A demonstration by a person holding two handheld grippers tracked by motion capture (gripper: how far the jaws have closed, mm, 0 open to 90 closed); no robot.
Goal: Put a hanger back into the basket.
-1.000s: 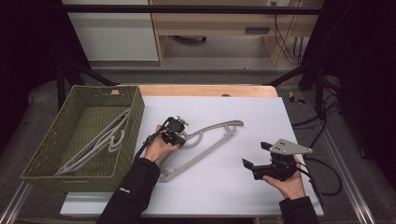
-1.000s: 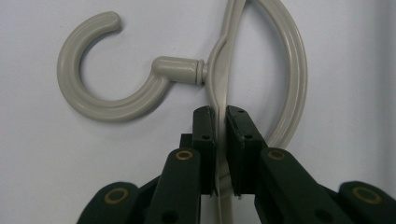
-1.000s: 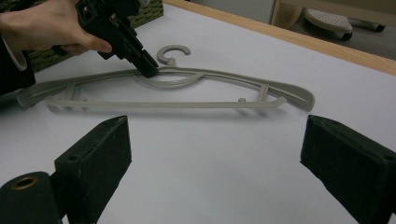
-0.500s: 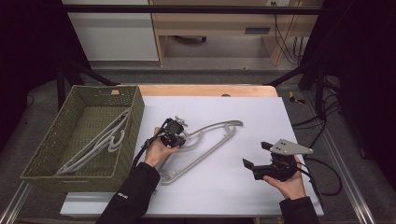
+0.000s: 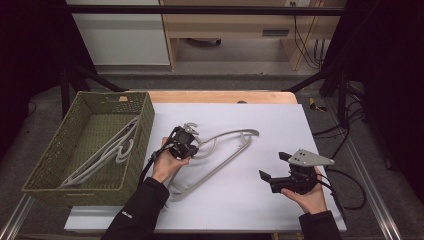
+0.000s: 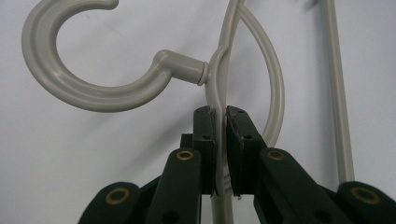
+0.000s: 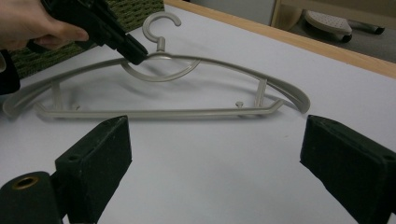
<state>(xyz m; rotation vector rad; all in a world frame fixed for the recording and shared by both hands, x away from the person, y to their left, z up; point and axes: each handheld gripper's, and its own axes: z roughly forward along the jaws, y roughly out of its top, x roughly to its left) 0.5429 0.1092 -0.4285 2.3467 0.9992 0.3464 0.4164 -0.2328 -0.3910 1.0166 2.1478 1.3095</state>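
A pale grey plastic hanger [image 5: 215,169] lies slantwise on the white table top. My left gripper [image 5: 190,144] is shut on its upper arm just beside the hook. In the left gripper view the two pads [image 6: 205,126] pinch the thin arm of the hanger [image 6: 217,79], with the hook curling away to the left. My right gripper [image 5: 272,165] rests in a hand at the front right, open, with nothing between its fingers. The right gripper view looks past its wide-apart jaws [image 7: 215,154] at the whole hanger [image 7: 159,112] and at the left gripper [image 7: 137,56] clamped by the hook.
A green woven basket [image 5: 145,125] stands at the left edge of the table with grey hangers [image 5: 110,152] lying inside. The white sheet ends at a wooden strip [image 5: 225,96] at the far side. A cable trails from the right gripper.
My left gripper has shifted slightly toward the basket, keeping its hold on the hanger by the hook. The right gripper has stayed where it was.
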